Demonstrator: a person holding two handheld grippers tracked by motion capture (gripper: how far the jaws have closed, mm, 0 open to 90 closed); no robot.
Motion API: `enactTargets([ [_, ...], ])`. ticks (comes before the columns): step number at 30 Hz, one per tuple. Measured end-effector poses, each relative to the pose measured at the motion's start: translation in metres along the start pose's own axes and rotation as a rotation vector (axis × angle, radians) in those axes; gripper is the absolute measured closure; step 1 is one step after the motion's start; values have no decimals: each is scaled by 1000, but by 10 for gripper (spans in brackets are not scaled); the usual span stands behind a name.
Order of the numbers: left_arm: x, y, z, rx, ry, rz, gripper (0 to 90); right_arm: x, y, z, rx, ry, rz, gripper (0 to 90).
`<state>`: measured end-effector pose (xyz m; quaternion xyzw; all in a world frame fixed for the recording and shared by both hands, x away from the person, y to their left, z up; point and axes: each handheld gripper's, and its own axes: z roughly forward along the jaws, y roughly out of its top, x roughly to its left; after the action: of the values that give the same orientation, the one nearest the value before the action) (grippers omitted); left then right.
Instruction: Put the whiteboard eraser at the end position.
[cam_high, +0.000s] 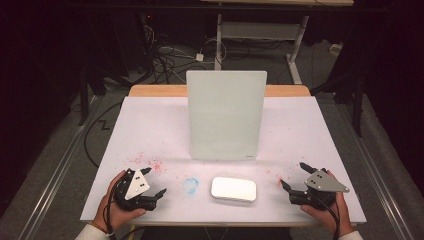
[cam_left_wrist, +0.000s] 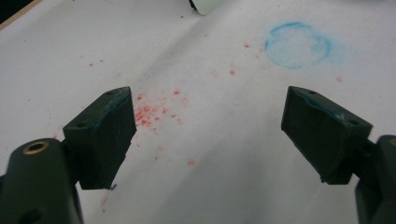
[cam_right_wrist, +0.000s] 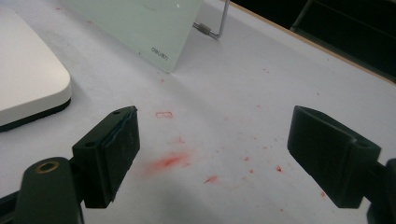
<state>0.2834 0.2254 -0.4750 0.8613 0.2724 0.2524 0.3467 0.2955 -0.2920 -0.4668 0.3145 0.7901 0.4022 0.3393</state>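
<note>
A pale green glass board (cam_high: 226, 115) stands upright mid-table on the white sheet (cam_high: 150, 130). In front of it lies a flat white rounded block (cam_high: 233, 189). My left gripper (cam_high: 155, 181) rests near the front edge, left of the block, open with nothing between its jaws. My right gripper (cam_high: 293, 174) sits to the right of the block, also open and empty. In the left gripper view the gripper (cam_left_wrist: 210, 135) points over red specks (cam_left_wrist: 152, 112) toward a blue ring stain (cam_left_wrist: 298, 45). The right gripper (cam_right_wrist: 212, 149) faces the board's lower corner (cam_right_wrist: 140, 23), the block (cam_right_wrist: 28, 88) at its left.
Red stains (cam_high: 150, 162) dot the sheet at front left, and a red smear (cam_right_wrist: 168, 162) lies between the right jaws. The board leans on a metal stand (cam_right_wrist: 219, 25). A wooden table edge (cam_high: 155, 90) shows behind the sheet. Cables (cam_high: 165, 55) and desk legs (cam_high: 295, 55) lie beyond.
</note>
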Motion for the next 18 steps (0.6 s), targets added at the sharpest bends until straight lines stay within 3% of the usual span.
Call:
enactTargets([
  [5, 1, -2, -3, -5, 11, -15, 169, 2, 5, -2, -21, -4, -1, 175],
  [18, 2, 1, 3, 3, 18, -8, 167, 2, 7, -4, -36, -5, -10, 175],
])
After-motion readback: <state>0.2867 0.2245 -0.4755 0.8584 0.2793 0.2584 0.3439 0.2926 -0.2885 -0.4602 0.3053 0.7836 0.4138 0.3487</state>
